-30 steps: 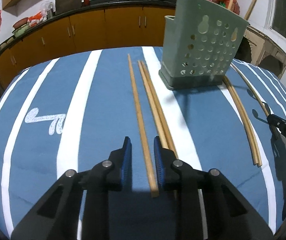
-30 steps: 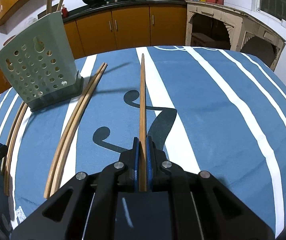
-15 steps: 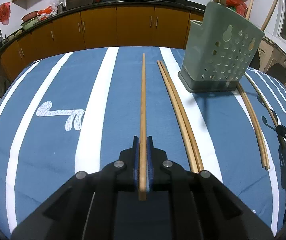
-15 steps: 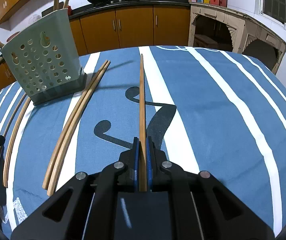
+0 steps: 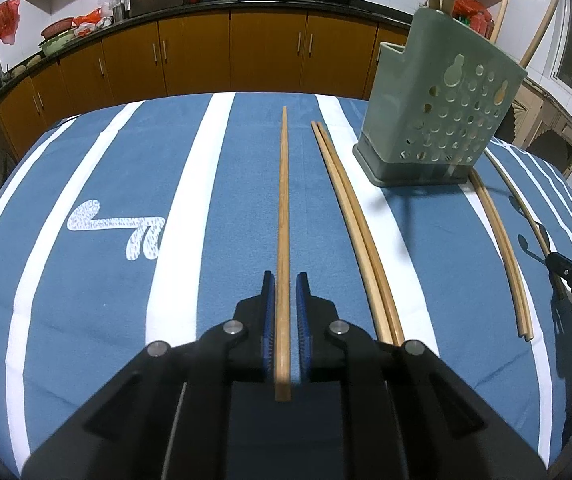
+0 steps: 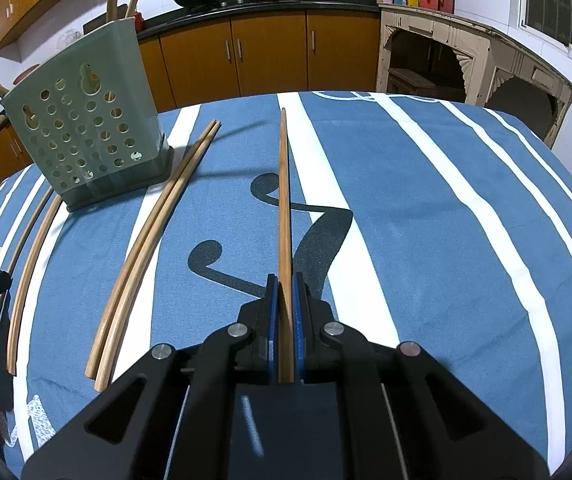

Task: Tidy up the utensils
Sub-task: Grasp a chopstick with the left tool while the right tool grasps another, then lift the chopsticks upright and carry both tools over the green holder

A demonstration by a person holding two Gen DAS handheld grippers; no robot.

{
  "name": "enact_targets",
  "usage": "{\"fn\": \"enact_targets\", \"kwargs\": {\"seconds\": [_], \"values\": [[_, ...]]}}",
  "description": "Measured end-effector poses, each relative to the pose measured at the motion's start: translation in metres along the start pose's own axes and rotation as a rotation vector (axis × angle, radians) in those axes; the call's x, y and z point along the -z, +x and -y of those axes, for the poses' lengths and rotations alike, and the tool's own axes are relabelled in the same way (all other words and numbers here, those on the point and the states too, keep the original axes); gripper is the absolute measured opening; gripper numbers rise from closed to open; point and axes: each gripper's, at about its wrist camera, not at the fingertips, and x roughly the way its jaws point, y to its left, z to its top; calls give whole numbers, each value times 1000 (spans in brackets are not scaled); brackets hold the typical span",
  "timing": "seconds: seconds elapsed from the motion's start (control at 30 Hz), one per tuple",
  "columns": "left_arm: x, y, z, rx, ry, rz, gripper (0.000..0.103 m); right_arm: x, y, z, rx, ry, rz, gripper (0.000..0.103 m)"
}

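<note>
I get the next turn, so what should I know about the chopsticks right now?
Left hand-held gripper: open, fingers either side of the left chopstick, not clamping it.
Right hand-held gripper: shut on the right chopstick.
Green holder: upright on the striped cloth, a few sticks already inside.
Left to do: both of those chopsticks, plus the first pair and second pair lying either side of the holder.

The tablecloth (image 5: 98, 184) was blue with white stripes and a white squiggle; dark curling marks showed on it in the right view. The chopsticks (image 5: 283, 208) were light brown wood. The holder (image 5: 437, 120) was pale grey-green, dotted with round holes. Both grippers were black with blue pads (image 6: 272, 320). The cabinets (image 5: 198, 56) behind were orange-brown under a black counter (image 5: 214, 2).
</note>
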Motion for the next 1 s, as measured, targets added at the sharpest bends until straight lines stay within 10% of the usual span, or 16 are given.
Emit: {"fn": "enact_targets", "kwargs": {"seconds": [0.53,1.0], "values": [[6,-5,8,-20,58,-13,8,5,-10,5,-35,-4,15,8],[-13,-96,12,53,71,208,8,-29,-100,25,-50,13,321,8]]}}
